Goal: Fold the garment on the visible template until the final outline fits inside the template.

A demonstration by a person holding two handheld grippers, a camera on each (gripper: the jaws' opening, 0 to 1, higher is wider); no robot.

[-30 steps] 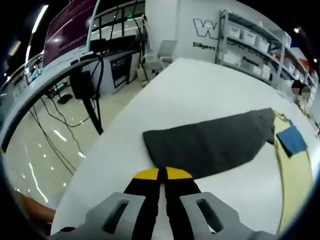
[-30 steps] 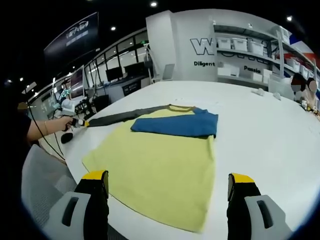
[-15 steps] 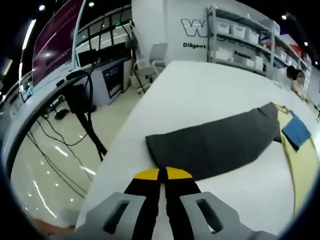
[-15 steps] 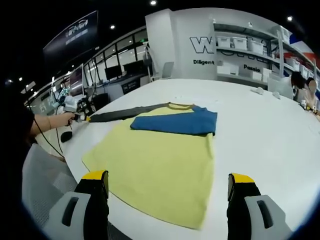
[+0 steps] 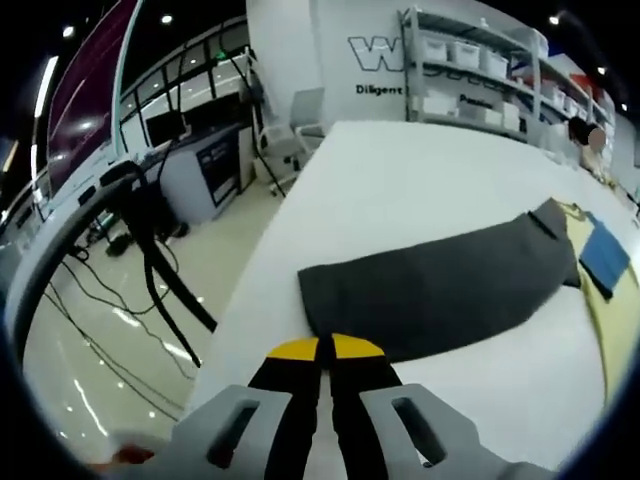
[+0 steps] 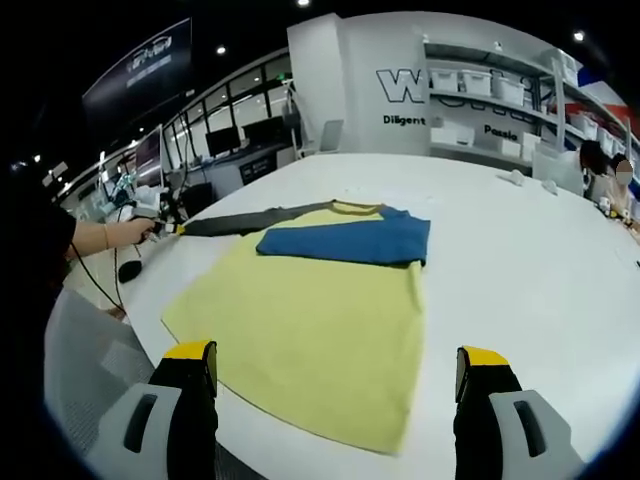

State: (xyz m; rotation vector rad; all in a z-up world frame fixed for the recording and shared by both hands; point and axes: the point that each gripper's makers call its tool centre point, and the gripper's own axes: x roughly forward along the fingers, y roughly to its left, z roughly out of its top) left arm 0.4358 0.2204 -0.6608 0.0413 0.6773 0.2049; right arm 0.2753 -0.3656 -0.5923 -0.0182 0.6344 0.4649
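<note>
The garment is a yellow shirt [image 6: 310,320] lying flat on the white table [image 6: 540,260]. Its blue sleeve [image 6: 345,243] is folded across the chest. Its dark grey sleeve [image 6: 235,222] stretches out straight to the left. At that sleeve's cuff a hand [image 6: 125,235] holds my left gripper [image 6: 170,229]. In the left gripper view the jaws [image 5: 322,350] are shut at the near edge of the grey sleeve [image 5: 440,295], with the blue sleeve [image 5: 608,255] at the far right. My right gripper [image 6: 335,375] is open, hovering over the shirt's near hem.
The table edge [image 5: 255,300] runs just left of the grey sleeve, with glossy floor and cables [image 5: 150,290] below. Shelves of white bins [image 6: 500,85] line the back wall. Small white objects [image 6: 520,180] lie on the far table. An office chair [image 5: 305,115] stands beyond the table.
The left gripper has drawn slightly outward with the grey sleeve's cuff, and its view has swung a little. The right gripper stays open over the hem.
</note>
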